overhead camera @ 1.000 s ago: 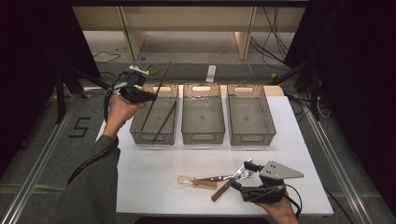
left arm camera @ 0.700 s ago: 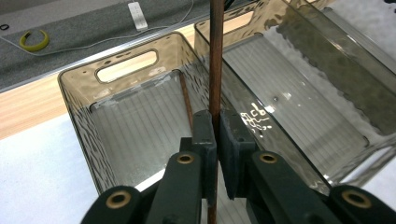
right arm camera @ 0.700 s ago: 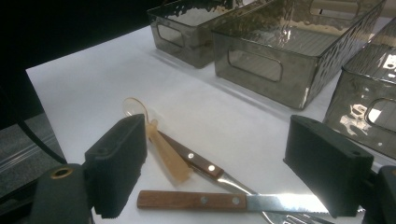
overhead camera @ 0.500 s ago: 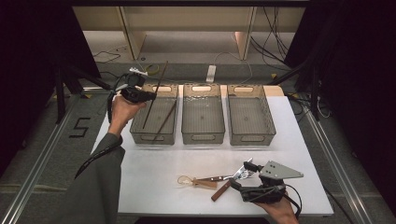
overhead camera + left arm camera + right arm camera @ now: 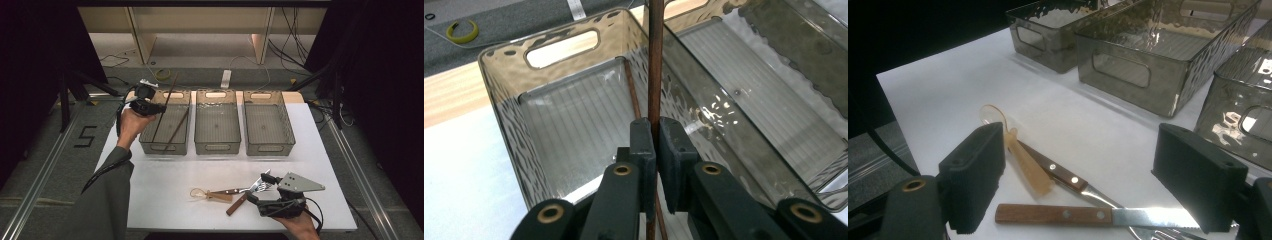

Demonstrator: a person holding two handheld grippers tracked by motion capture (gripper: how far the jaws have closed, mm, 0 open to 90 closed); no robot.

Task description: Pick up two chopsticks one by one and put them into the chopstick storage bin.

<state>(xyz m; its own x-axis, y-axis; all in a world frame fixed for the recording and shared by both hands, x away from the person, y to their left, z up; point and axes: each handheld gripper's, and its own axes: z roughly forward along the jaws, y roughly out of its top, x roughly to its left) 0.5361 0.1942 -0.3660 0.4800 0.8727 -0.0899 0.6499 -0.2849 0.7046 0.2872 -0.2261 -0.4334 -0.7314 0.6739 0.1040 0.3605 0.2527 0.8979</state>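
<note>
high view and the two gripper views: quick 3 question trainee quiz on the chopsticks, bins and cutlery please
1. True or false: the left tool is shut on a chopstick.
2. Over which bin does it hold that chopstick? A) left bin B) middle bin C) right bin
3. Fill in: the right tool has its jaws ____ above a wood-handled knife.

Key
1. True; a second chopstick already lies in that bin.
2. A
3. open

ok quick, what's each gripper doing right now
left gripper: shut on a brown chopstick, over the left bin.
right gripper: open, holding nothing, above the knife.
</note>
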